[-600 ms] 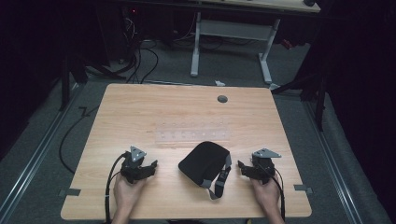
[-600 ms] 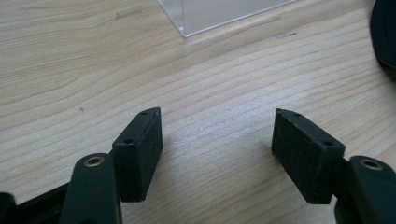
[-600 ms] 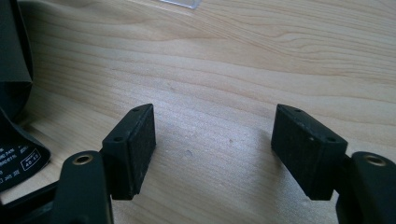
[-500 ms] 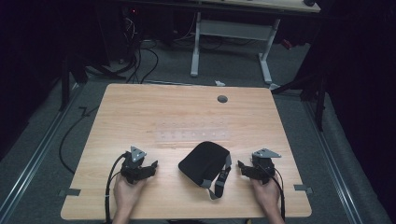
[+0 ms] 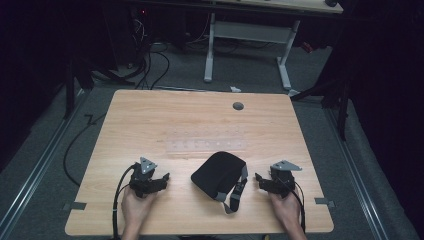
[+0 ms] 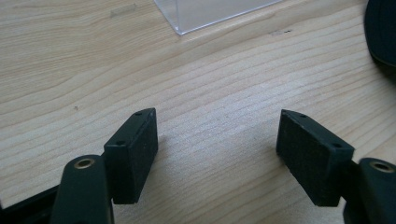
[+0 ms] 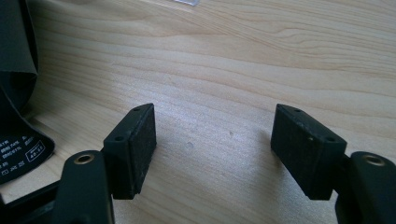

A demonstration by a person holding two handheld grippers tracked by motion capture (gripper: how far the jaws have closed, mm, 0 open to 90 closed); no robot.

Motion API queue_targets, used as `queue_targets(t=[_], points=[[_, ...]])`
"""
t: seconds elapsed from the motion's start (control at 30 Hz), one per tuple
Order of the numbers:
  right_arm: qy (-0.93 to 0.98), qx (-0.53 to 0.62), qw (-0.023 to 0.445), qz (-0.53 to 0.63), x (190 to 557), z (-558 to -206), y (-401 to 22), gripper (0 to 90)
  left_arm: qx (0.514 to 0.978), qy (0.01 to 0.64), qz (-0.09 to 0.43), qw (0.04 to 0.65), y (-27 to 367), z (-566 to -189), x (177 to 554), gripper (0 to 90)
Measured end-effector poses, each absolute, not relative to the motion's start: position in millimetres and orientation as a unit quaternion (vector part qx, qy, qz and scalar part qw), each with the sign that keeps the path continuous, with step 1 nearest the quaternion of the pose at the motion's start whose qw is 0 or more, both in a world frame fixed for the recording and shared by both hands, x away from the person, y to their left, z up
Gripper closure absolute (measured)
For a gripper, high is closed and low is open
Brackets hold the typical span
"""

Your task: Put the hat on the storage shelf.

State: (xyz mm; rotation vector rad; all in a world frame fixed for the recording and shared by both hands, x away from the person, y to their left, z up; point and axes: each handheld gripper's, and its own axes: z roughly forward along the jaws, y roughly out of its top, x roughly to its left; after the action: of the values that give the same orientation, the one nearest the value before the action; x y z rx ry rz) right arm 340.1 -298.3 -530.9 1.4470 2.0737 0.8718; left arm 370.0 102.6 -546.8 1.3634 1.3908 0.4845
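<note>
Black pouch (image 5: 218, 173) between grippers | left gripper (image 6: 217, 140), right gripper (image 7: 212, 137): jaws wide, empty | label legible in right gripper view

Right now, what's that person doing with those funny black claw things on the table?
A person sits at a wooden table holding a claw-like gripper in each hand. The left gripper and the right gripper both rest near the table's front edge with their jaws open, holding nothing. Between them lies a black pouch with a grey strap, which nobody is touching. A clear plastic sheet lies flat just behind it.
</note>
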Motion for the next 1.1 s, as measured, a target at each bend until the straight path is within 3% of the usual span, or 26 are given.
queue_targets(t=[0.17, 0.2, 0.23, 0.43, 1.1], points=[[0.752, 0.53, 0.234, 0.316, 339.3, -530.9, -297.9, 31.7, 0.573, 0.585, 0.202, 0.537, 102.7, -546.6, 369.9, 29.7], [0.75, 0.532, 0.233, 0.316, 338.8, -530.8, -297.7, 33.9, 0.573, 0.584, 0.203, 0.538, 102.5, -546.8, 370.0, 29.5], [0.744, 0.538, 0.241, 0.315, 336.3, -530.5, -298.5, 42.0, 0.573, 0.584, 0.203, 0.537, 102.6, -546.8, 370.0, 29.5], [0.744, 0.535, 0.233, 0.325, 333.2, -529.1, -301.2, 49.2, 0.573, 0.584, 0.203, 0.537, 102.6, -546.8, 370.0, 29.5], [0.745, 0.483, 0.198, 0.416, 307.0, -497.4, -289.3, 46.7, 0.573, 0.585, 0.203, 0.537, 102.5, -546.8, 370.0, 29.4]])
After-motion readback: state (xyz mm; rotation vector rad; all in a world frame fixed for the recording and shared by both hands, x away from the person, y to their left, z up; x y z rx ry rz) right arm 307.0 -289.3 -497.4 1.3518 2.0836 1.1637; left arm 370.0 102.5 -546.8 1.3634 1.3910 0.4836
